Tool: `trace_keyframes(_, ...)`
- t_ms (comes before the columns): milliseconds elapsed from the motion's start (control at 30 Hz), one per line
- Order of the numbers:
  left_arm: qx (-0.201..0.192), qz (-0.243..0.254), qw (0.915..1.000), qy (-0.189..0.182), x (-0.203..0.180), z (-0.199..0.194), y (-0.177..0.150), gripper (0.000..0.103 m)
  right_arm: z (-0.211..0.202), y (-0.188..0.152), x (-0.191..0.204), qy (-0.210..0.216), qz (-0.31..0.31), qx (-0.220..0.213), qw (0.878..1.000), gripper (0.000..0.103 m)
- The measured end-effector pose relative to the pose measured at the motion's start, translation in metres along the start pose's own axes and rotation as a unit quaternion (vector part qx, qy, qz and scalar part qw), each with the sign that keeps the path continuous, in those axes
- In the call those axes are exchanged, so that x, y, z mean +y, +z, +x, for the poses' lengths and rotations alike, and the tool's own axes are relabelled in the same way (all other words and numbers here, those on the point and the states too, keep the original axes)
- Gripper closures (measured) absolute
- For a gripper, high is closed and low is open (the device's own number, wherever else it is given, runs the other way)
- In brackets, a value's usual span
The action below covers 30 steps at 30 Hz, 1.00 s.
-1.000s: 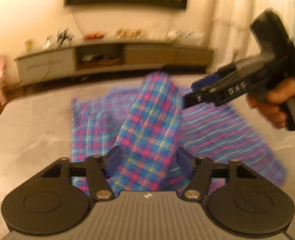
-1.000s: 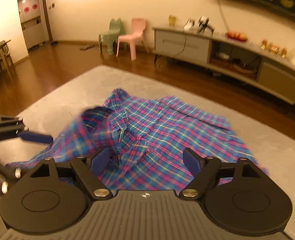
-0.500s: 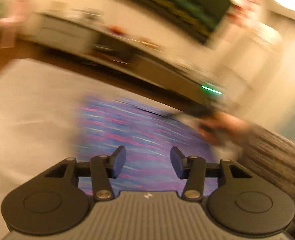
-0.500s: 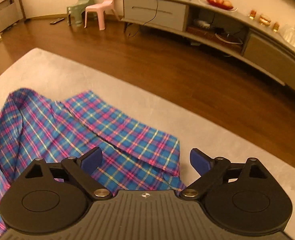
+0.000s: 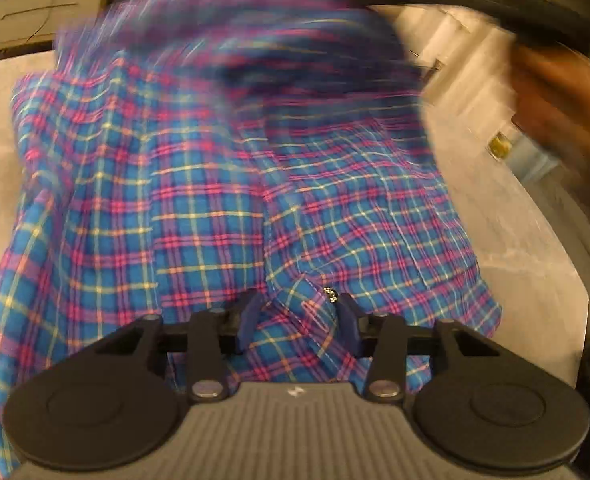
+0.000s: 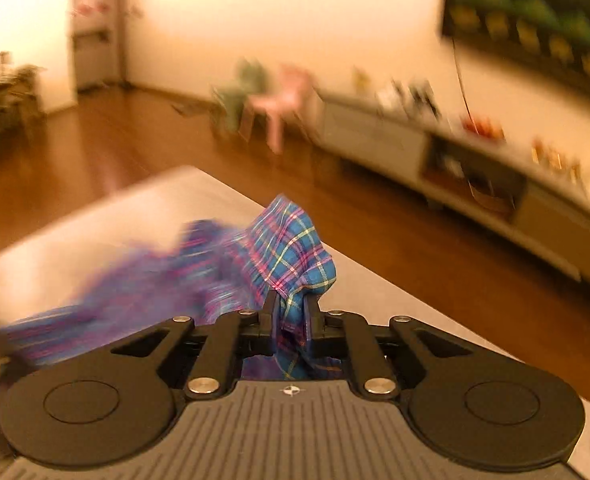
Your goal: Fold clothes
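While the plaid shirt [image 5: 215, 208] lies spread over the grey table [image 5: 527, 248], the right gripper [image 6: 290, 320] has its fingers clamped tight on a bunched fold of it, cloth puffing up above the tips and hanging down between them. From that pinch the fabric trails off to the left, blurred, down toward the tabletop.

Left gripper [image 5: 295, 316] sits low over the near edge of the shirt, fingers partly apart with a cuff or placket and its snap button [image 5: 330, 294] lying between the blue pads [image 5: 249, 318]. Can't tell if the pads actually touch the cloth.

In the left wrist view the far part of the shirt is lifted and smeared, with a dark tool body and a hand [image 5: 555, 100] at upper right, both blurred.

Background: low sideboard [image 6: 435, 148] along the wall, pink chair [image 6: 283, 100], wood floor [image 6: 95, 148].
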<state>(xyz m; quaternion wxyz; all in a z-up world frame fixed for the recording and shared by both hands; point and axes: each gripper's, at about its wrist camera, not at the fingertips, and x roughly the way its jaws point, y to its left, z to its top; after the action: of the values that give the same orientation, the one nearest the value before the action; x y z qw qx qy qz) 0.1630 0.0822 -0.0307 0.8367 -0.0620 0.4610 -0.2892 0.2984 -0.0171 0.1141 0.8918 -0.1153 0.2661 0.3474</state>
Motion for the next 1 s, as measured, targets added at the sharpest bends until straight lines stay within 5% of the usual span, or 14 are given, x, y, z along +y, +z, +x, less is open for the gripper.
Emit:
trace_keyframes(167, -0.049, -0.042, 0.9978, 0.014, 0.038, -0.053, -0.007, 0.06, -0.102, -0.096, 0.131, -0.009, -0.133, 0.007, 0.991, 0.095)
trace_keyframes(300, -0.115, -0.167, 0.9787, 0.034, 0.095, -0.111, -0.028, 0.062, -0.102, -0.18, 0.19, -0.025, -0.199, 0.056, 0.978, 0.097)
trace_keyframes(500, -0.162, -0.203, 0.9657, 0.001, 0.079, -0.139, -0.037, 0.062, -0.115, -0.185, 0.205, -0.037, -0.225, 0.032, 0.973, 0.101)
trace_keyframes(567, -0.184, -0.192, 0.9638, -0.024, 0.058, -0.141, -0.031, 0.055, -0.121, -0.184, 0.21, -0.041, -0.234, 0.022, 0.971, 0.101)
trace_keyframes(633, -0.204, -0.173, 0.9621, -0.053, 0.036, -0.141, -0.023, 0.037, -0.126, -0.183, 0.214, -0.046, -0.242, 0.012, 0.969, 0.101)
trace_keyframes(733, -0.188, -0.136, 0.9711, -0.056, 0.008, -0.121, -0.008, 0.03, -0.134, -0.183, 0.221, -0.052, -0.254, -0.002, 0.966, 0.1)
trace_keyframes(767, -0.181, -0.128, 0.9736, -0.055, 0.002, -0.11, -0.003, 0.029, -0.137, -0.182, 0.223, -0.054, -0.258, -0.007, 0.964, 0.092)
trace_keyframes(833, -0.157, -0.111, 0.9803, -0.044, -0.01, -0.087, 0.007, 0.025, -0.139, -0.184, 0.22, -0.061, -0.259, -0.009, 0.964, 0.053)
trace_keyframes(867, -0.145, -0.103, 0.9836, -0.025, -0.015, -0.075, 0.009, 0.025, -0.137, -0.187, 0.209, -0.068, -0.25, 0.0, 0.966, 0.023)
trace_keyframes(900, -0.134, -0.096, 0.9864, -0.006, -0.019, -0.064, 0.012, 0.025, -0.135, -0.191, 0.197, -0.074, -0.24, 0.01, 0.968, 0.014)
trace_keyframes(967, -0.112, -0.079, 0.9901, 0.029, -0.028, -0.045, 0.017, 0.032, -0.131, -0.197, 0.175, -0.087, -0.222, 0.028, 0.971, 0.015)
trace_keyframes(1000, -0.108, -0.067, 0.9912, 0.036, -0.031, -0.043, 0.017, 0.058, -0.129, -0.201, 0.164, -0.093, -0.212, 0.037, 0.972, 0.023)
